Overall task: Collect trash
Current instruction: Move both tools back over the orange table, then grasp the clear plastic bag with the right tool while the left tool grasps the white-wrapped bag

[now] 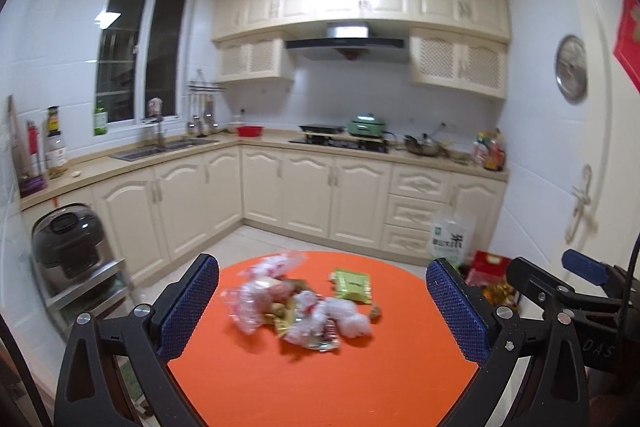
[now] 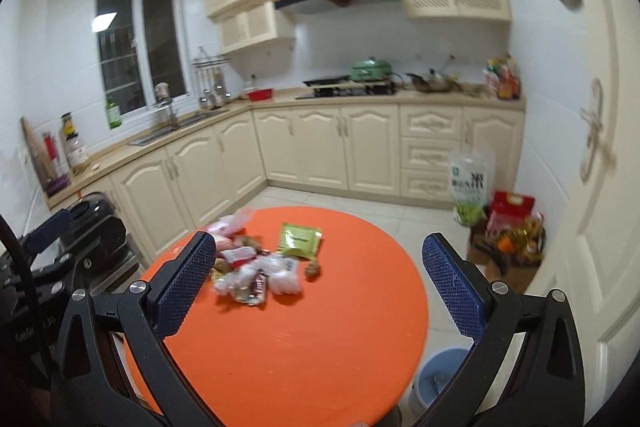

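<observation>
Viewing the round orange table [image 1: 320, 367], we log both grippers [image 1: 322, 301] [image 2: 320, 279] spread, empty; crumpled wrapper pile [image 1: 304, 311] elongated left-right.

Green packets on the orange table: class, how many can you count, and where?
1. The green packet lies flat on the orange table, at the far right edge of the wrapper pile. Another could be hidden under the pile.
</observation>
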Action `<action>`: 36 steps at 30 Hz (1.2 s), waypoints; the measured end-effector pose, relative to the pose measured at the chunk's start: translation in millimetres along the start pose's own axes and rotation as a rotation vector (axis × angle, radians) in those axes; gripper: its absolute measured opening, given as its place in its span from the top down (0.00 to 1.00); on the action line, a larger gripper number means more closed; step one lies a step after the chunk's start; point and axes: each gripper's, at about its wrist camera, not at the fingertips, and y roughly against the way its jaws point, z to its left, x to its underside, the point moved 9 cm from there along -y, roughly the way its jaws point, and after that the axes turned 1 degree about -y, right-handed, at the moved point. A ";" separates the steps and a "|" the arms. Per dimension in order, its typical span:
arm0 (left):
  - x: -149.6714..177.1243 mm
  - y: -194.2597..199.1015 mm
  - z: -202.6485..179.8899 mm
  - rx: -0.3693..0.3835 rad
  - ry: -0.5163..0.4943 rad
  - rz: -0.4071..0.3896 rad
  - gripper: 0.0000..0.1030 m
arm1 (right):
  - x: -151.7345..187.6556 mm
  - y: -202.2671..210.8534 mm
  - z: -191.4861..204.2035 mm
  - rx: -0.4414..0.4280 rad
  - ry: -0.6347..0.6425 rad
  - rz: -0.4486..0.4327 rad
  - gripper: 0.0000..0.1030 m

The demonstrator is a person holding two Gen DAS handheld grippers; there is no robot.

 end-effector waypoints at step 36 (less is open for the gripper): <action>-21.2 -184.3 -14.0 -0.087 0.051 0.330 0.01 | 90.8 -160.4 -2.6 -0.060 0.056 0.348 0.01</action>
